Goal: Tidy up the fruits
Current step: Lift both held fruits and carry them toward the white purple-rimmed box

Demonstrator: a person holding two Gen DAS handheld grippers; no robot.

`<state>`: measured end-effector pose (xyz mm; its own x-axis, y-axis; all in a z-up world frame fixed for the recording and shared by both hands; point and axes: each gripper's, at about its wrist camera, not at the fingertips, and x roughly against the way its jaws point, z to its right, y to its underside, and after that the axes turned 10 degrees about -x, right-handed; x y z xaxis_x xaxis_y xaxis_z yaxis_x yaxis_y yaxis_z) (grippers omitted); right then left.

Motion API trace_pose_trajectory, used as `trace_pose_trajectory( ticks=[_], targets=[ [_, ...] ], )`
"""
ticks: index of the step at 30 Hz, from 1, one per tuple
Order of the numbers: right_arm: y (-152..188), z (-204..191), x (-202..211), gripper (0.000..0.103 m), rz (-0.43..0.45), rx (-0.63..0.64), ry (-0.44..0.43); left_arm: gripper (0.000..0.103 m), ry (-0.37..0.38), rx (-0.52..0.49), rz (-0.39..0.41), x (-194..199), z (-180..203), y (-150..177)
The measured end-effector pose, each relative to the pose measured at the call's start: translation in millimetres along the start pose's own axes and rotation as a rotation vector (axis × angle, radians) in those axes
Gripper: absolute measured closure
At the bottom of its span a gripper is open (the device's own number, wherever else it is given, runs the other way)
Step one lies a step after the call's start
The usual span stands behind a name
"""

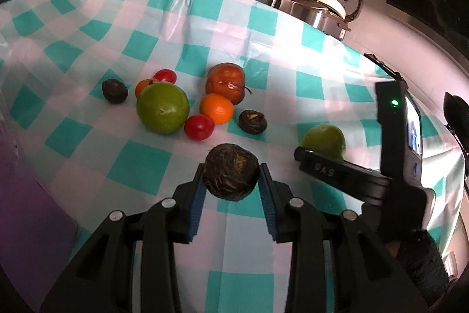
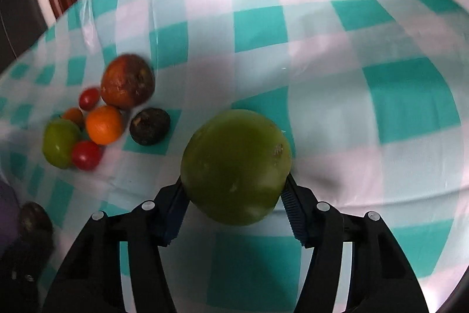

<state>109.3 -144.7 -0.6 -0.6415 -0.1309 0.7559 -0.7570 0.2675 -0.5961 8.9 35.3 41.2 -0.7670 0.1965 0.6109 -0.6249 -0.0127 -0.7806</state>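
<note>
In the left wrist view, your left tongs (image 1: 231, 181) are clenching a dark fruit (image 1: 231, 170) between the blue pads (image 1: 197, 197), holding it over the checked surface (image 1: 88, 28). Beyond it a cluster is lying close together: a green apple (image 1: 163, 107), a red tomato (image 1: 199, 126), an orange (image 1: 217, 108), a reddish pomegranate (image 1: 225, 82), and another dark fruit (image 1: 252, 121) just beside them. A third dark one (image 1: 114, 90) is sitting at the cluster's left. Your right tongs (image 1: 310, 156) are reaching in from the right, with a second green apple (image 1: 324, 140) at their tip.

In the right wrist view, your right tongs (image 2: 234, 197) are grasping that green apple (image 2: 236, 166), both pads pressing its sides. The cluster is lying well apart to the left, blurred.
</note>
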Motion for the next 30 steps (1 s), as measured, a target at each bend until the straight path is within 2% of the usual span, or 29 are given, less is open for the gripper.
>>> trace_pose_trajectory(
  ticks=[5,10,18,21,24,30],
  targets=[
    [26,23,40,0.045,0.027,-0.098,-0.088,0.067,0.042,0.006,0.075,24,-2,4],
    [66,37,72,0.045,0.03,-0.157,-0.163,0.067,0.063,-0.003,0.109,53,3,16],
    [110,29,119,0.045,0.076,-0.158,-0.284,0.067,0.006,-0.142,0.22,148,24,36],
    [119,15,140,0.045,0.065,-0.141,-0.336,0.067,-0.016,-0.143,0.233,183,14,39],
    [123,-16,175,0.045,0.098,-0.063,-0.396,0.067,-0.045,-0.124,0.232,219,-6,40],
    [140,-104,243,0.045,0.125,0.128,-0.555,0.067,-0.208,-0.099,0.196,285,-66,39]
  ],
)
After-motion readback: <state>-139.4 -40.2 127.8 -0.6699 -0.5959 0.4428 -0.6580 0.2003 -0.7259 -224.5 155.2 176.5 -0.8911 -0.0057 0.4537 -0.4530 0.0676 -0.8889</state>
